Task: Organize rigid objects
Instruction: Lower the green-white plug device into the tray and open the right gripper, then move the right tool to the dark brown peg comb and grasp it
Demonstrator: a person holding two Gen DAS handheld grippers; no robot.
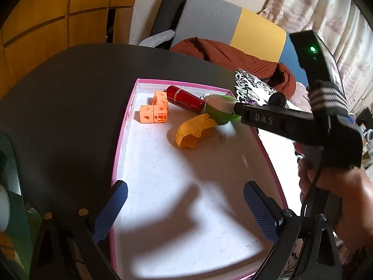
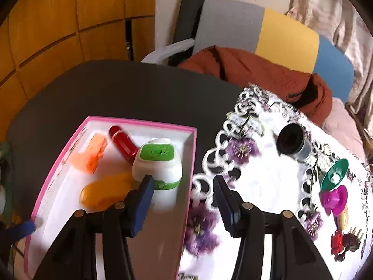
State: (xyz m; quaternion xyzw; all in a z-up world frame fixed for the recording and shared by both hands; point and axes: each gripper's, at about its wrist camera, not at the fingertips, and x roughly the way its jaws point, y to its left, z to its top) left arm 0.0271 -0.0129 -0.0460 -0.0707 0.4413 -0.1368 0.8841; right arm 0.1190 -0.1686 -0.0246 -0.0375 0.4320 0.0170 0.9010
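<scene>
Both tongs stand apart with nothing between their pads. Left tongs [image 1: 185, 212] hang over the near end of the pink-rimmed box [image 1: 123, 126], blue pads spread wide above its bare white floor. Right tongs [image 2: 184, 206] sit over the box's right wall [image 2: 188, 175], left pad just in front of the green-and-white container [image 2: 158, 165] but not gripping it, right pad over the patterned cloth [image 2: 256, 182] outside the box. From the left wrist view, the right tongs [image 1: 235, 109] reach in from the right, held by a hand [image 1: 335, 186], tip at the container [image 1: 221, 109]; whether it touches cannot be told. Box contents, grouped at the far end: orange cubes [image 1: 155, 110] joined in an L-shape, a red cylinder [image 1: 185, 99] lying on its side just beside them, the green-and-white container by the right wall, and a yellow curved piece [image 1: 193, 131] lying near the middle. The box rests on a dark desk [image 1: 70, 98]. On the cloth to the right of the box, well apart from it: a black cylinder [image 2: 292, 142] on its side, a green funnel-shaped piece [image 2: 334, 175], a magenta piece [image 2: 333, 200] touching it, and small red and brown items [image 2: 342, 242] near the edge. Right wrist view is motion-blurred over the box contents. Behind the desk stands a chair [image 2: 256, 28] with a rust-coloured garment [image 2: 256, 72] on it.
</scene>
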